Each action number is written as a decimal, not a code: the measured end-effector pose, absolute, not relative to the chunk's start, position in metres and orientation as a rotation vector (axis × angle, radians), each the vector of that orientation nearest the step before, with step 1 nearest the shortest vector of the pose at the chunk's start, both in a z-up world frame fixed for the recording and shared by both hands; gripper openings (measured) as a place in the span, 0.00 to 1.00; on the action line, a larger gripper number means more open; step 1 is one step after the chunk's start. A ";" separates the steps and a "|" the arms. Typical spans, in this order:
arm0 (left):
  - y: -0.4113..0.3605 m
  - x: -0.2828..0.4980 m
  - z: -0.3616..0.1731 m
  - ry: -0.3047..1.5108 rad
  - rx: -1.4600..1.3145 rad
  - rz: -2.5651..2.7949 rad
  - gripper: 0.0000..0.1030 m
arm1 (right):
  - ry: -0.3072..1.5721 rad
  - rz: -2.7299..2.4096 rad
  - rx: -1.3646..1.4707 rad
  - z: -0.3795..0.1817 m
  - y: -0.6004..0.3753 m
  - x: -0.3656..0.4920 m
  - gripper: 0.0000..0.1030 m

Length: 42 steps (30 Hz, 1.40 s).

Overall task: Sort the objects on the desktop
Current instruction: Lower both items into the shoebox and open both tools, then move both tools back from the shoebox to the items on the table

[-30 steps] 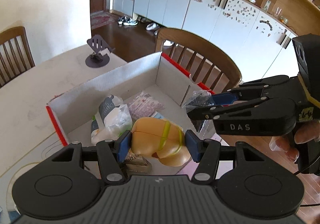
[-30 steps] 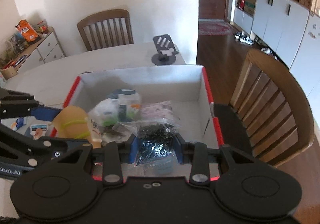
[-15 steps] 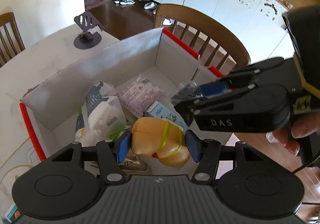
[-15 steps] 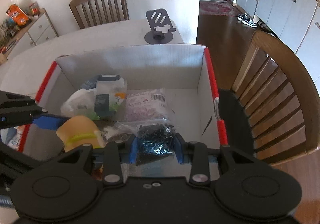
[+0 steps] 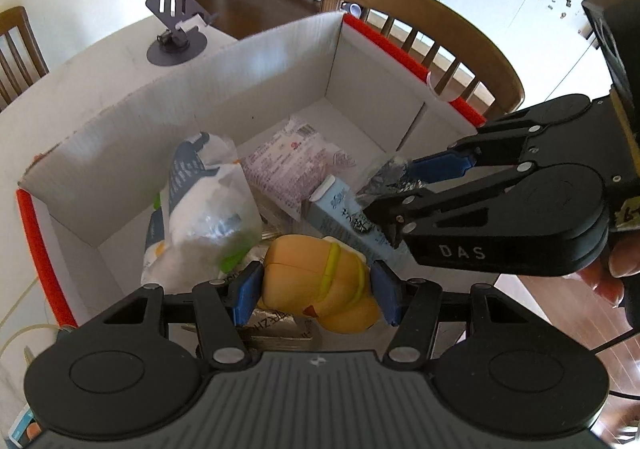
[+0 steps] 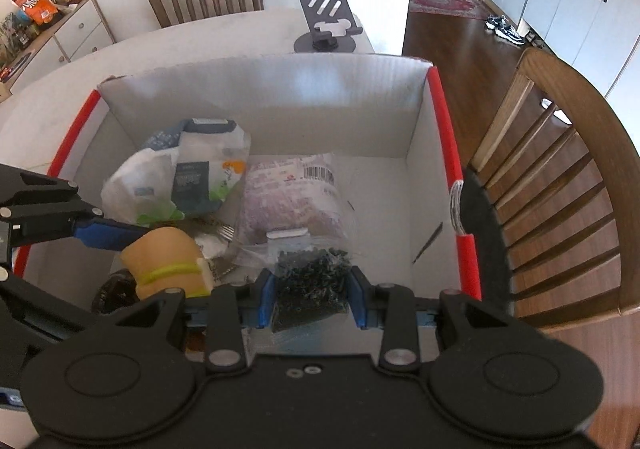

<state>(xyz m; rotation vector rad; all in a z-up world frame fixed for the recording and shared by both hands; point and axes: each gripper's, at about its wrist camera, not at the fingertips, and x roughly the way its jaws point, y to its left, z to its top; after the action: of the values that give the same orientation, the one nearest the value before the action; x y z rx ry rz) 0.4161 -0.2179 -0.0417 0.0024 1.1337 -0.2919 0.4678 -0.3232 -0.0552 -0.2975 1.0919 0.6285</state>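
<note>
Cardboard box (image 6: 260, 121) already holds several packets; over it, left tool (image 5: 316, 291) pinches a yellow toy (image 5: 320, 281), right tool (image 6: 312, 299) a bag of black bits (image 6: 310, 285), both unreleased.

Both wrist cameras look forward and steeply down into the cardboard box (image 5: 256, 73), at close range. The left view enters from the box's near-left corner; the right view from its near edge. Both share the box (image 6: 280, 105) interior and the phone stand (image 6: 326, 23) beyond its far edge.
</note>
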 end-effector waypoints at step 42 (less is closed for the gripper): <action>-0.209 0.388 -0.022 1.075 -0.069 -0.298 0.80 | 1.024 0.675 -0.222 -0.026 -0.337 0.438 0.63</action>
<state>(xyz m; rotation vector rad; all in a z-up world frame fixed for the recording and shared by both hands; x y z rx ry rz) 0.3883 -0.2086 -0.0216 -0.0689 1.0749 -0.2979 0.4382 -0.3365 -0.0259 -0.2221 1.0241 0.6748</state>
